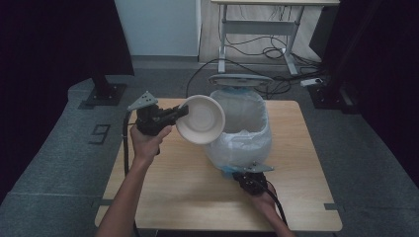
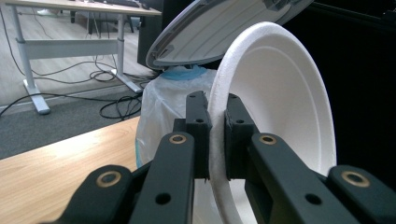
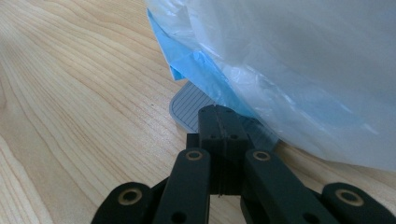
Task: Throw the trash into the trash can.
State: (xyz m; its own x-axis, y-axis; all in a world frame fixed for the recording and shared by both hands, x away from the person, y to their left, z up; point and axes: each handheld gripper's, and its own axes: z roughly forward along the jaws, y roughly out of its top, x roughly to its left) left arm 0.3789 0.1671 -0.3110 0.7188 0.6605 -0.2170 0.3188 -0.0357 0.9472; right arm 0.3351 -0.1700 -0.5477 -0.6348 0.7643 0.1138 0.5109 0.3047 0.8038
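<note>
Left gripper raised, jaws clamped on the rim of a white foam bowl, tilted beside the bin's open mouth. Bin lined with a pale bag, lid up. Right gripper low on the wooden surface, jaws pressed together, apparently on the bin's pedal.

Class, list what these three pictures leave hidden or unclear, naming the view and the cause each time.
- Bin's inside: high view, the white bag and foam bowl cover it.
- Bin's body: right gripper view, the bag drapes it.
- Pedal: right gripper view, partly behind the closed right gripper.
- Bowl's far rim: left gripper view, cut by the bottom edge.
</note>
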